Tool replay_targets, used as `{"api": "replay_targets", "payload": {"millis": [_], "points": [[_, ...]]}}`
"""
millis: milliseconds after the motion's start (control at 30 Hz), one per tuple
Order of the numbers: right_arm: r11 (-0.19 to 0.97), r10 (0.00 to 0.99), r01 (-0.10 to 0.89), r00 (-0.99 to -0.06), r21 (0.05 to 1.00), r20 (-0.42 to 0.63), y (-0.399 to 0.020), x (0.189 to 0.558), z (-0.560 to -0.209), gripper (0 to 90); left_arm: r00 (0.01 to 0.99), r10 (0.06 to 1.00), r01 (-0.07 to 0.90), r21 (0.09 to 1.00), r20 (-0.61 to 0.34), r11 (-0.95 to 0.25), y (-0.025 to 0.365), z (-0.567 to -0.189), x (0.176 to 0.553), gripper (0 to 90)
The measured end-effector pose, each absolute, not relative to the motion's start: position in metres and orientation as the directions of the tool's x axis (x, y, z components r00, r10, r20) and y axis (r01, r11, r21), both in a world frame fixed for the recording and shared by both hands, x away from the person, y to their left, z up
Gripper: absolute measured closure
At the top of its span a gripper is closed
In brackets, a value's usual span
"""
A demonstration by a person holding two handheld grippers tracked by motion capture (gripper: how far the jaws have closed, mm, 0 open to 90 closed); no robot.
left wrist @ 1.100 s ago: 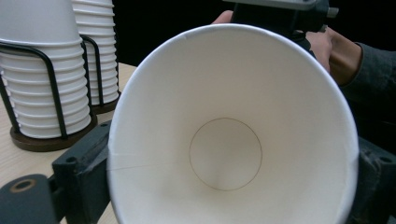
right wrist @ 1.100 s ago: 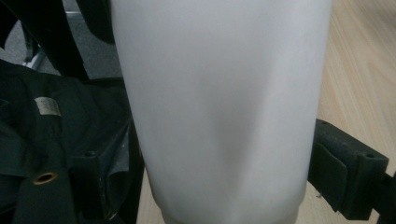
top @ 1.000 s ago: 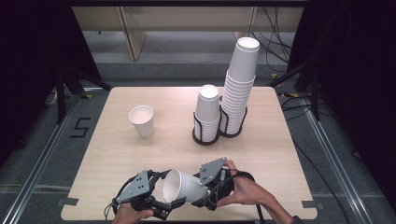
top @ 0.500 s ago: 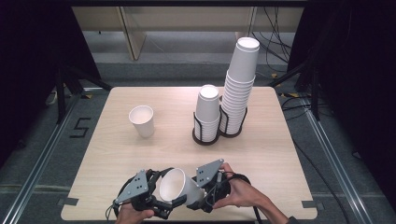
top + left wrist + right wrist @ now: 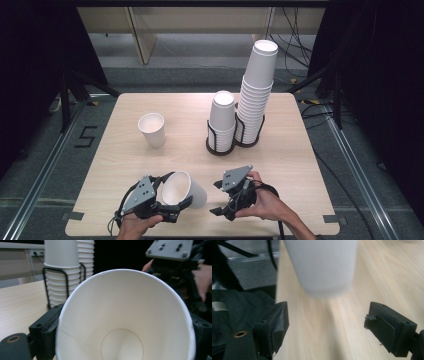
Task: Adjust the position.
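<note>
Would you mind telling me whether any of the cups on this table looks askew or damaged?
The tall stack of cups in the right black wire holder leans right towards its top. The cup in the left tongs lies tilted on its side, but that is simply how it is held. No damage is visible.

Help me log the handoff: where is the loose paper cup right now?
In the high view, the paper cup lies tilted in the left gripper near the table's front edge, left of the open right gripper.

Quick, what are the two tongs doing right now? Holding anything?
Left tongs: shut on a white paper cup, tipped on its side.
Right tongs: open, holding nothing.
</note>
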State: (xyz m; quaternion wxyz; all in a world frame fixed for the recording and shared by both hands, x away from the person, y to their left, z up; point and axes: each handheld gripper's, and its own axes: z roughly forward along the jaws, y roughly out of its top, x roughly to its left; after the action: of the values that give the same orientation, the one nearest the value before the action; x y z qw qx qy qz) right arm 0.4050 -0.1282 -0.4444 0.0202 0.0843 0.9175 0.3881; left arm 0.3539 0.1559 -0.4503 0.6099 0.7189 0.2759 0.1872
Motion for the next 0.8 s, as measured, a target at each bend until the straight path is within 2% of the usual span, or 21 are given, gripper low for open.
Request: {"api": "replay_targets", "payload": {"millis": [100, 367, 800], "points": [[0.673, 0.231, 0.173, -0.973, 0.719, 0.017, -0.143, 0.405, -0.444, 20.4, 0.742, 0.67, 0.168, 0.974, -0.022, -0.154, 0.158, -0.449, 0.359, 8.8], [0.649, 0.302, 0.203, -0.953, 0.733, -0.003, -0.161, 0.401, -0.444, 20.8, 0.658, 0.752, 0.203, 0.955, 0.031, -0.217, 0.167, -0.45, 0.379, 8.6], [0.627, 0.36, 0.244, -0.933, 0.74, 0.003, -0.176, 0.4, -0.445, 21.5, 0.552, 0.831, 0.265, 0.932, 0.062, -0.246, 0.186, -0.452, 0.407, 8.5]]}}
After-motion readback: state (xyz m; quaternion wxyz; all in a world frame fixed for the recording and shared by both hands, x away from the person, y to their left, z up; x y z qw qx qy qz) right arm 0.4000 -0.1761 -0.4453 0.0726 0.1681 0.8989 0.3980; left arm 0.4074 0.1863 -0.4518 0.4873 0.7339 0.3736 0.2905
